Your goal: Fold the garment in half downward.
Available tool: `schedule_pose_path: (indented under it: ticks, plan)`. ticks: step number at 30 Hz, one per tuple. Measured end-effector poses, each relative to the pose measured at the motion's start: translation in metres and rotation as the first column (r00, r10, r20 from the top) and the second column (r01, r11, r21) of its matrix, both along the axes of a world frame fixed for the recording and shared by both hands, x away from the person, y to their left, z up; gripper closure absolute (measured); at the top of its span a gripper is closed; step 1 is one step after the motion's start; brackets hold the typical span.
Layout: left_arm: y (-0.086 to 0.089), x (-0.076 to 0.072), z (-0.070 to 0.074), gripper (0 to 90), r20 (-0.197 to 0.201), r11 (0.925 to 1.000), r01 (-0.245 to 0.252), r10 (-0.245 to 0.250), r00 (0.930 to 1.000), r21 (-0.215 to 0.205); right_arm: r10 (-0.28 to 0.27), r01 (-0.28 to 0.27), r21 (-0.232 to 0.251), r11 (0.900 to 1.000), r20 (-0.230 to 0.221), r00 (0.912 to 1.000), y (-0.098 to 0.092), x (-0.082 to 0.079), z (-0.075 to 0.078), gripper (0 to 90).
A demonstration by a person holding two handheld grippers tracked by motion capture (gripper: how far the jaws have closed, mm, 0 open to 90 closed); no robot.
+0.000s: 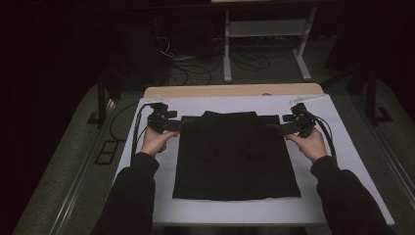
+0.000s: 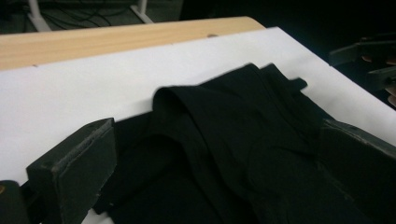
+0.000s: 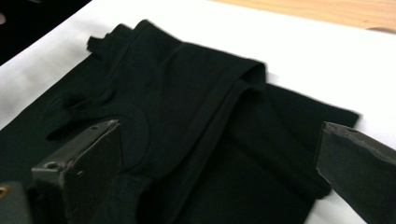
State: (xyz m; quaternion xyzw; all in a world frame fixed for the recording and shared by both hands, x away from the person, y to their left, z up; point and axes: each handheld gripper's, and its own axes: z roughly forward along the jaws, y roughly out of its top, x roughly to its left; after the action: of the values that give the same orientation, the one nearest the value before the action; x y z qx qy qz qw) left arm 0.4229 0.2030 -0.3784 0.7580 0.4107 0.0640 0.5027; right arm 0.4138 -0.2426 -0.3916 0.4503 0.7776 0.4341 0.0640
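So from the high view, the black garment (image 1: pixel 237 156) was lying flat on the white sheet (image 1: pixel 342 161) covering the table (image 1: pixel 230 90), with its long sides running toward me and its folded top edge across the far end, side to side. My left gripper (image 1: pixel 173 125) was at the top left corner of that edge and my right gripper (image 1: pixel 284 128) at the top right corner, so each hand was about equally close to its own corner and the cloth sat squarely between them. In the left gripper view, my jaws were spread wide, one black finger (image 2: pixel 74 175) low on the left and the other at the right edge, and the garment (image 2: pixel 224 154) lay right between and ahead of them, with a rolled fold (image 2: pixel 173 100) rising just past the tips; the pale wood of the table edge (image 2: pixel 116 37) ran behind. I think the lower jaw was already touching the fabric, but black on black made that hard to call. In the right gripper view it was the same story mirrored: jaws wide apart, nothing pinched, the garment (image 3: pixel 187 130) spread under and between them, its doubled hem (image 3: pixel 233 93) running away from me toward the far corner, and the cloth's outer corner (image 3: pixel 345 114) just beyond my right-hand finger (image 3: pixel 359 163).
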Motion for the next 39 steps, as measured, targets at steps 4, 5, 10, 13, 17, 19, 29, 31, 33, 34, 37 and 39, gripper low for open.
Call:
schedule_pose_path:
  ticks: [4, 5, 10, 13, 17, 19, 29, 31, 33, 34, 37, 39]
  plan:
    - [-0.011, -0.004, -0.003, 0.0, -0.004, 0.9986, 0.051, -0.051, 0.9987, 0.014, 0.036, -0.036, 0.001, 0.999, -0.013, 0.9993, 0.01, -0.005, -0.007, 0.7]
    - [-0.011, -0.004, -0.003, 0.0, -0.004, 0.9986, 0.051, -0.051, 0.9987, 0.014, 0.042, -0.042, 0.001, 0.999, -0.014, 0.999, 0.012, -0.006, -0.009, 0.8]
    - [-0.021, -0.007, -0.004, 0.0, -0.003, 0.9959, 0.087, -0.087, 0.9962, 0.024, 0.062, -0.062, -0.007, 0.998, -0.024, 0.9978, 0.019, -0.009, -0.013, 0.8]
    - [-0.03, -0.01, -0.008, 0.0, -0.017, 0.9912, 0.125, -0.124, 0.9921, 0.045, 0.078, -0.078, -0.013, 0.997, -0.025, 0.9967, 0.024, -0.011, -0.017, 0.8]
    - [-0.036, -0.014, -0.013, 0.0, -0.025, 0.9848, 0.166, -0.165, 0.986, 0.052, 0.088, -0.089, -0.02, 0.996, -0.03, 0.9956, 0.027, -0.012, -0.019, 0.8]
    - [-0.038, -0.016, -0.017, 0.0, -0.03, 0.9846, 0.168, -0.167, 0.9855, 0.047, 0.088, -0.089, -0.02, 0.996, -0.032, 0.9956, 0.028, -0.012, -0.019, 0.8]
    - [-0.039, -0.021, -0.029, 0.0, -0.052, 0.9845, 0.171, -0.168, 0.9843, 0.041, 0.106, -0.107, -0.02, 0.994, -0.045, 0.9933, 0.031, -0.014, -0.024, 3.7]
    - [-0.039, -0.022, -0.033, 0.0, -0.065, 0.9838, 0.174, -0.171, 0.9831, 0.043, 0.112, -0.114, -0.021, 0.993, -0.05, 0.9924, 0.033, -0.014, -0.026, 4.7]
    - [-0.039, -0.022, -0.038, 0.0, -0.075, 0.9816, 0.181, -0.176, 0.9815, 0.06, 0.116, -0.117, -0.019, 0.993, -0.051, 0.992, 0.034, -0.014, -0.027, 6.2]
    - [-0.039, -0.022, -0.038, 0.0, -0.075, 0.9816, 0.181, -0.176, 0.9815, 0.06, 0.116, -0.117, -0.019, 0.993, -0.051, 0.992, 0.034, -0.014, -0.027, 6.2]
    - [-0.04, -0.021, -0.042, 0.0, -0.088, 0.9814, 0.183, -0.178, 0.9801, 0.057, 0.129, -0.13, -0.017, 0.991, -0.058, 0.9899, 0.036, -0.014, -0.028, 8.4]
    - [-0.042, -0.021, -0.044, 0.0, -0.108, 0.9793, 0.191, -0.184, 0.977, 0.066, 0.135, -0.136, -0.013, 0.991, -0.066, 0.9887, 0.037, -0.014, -0.029, 11.2]
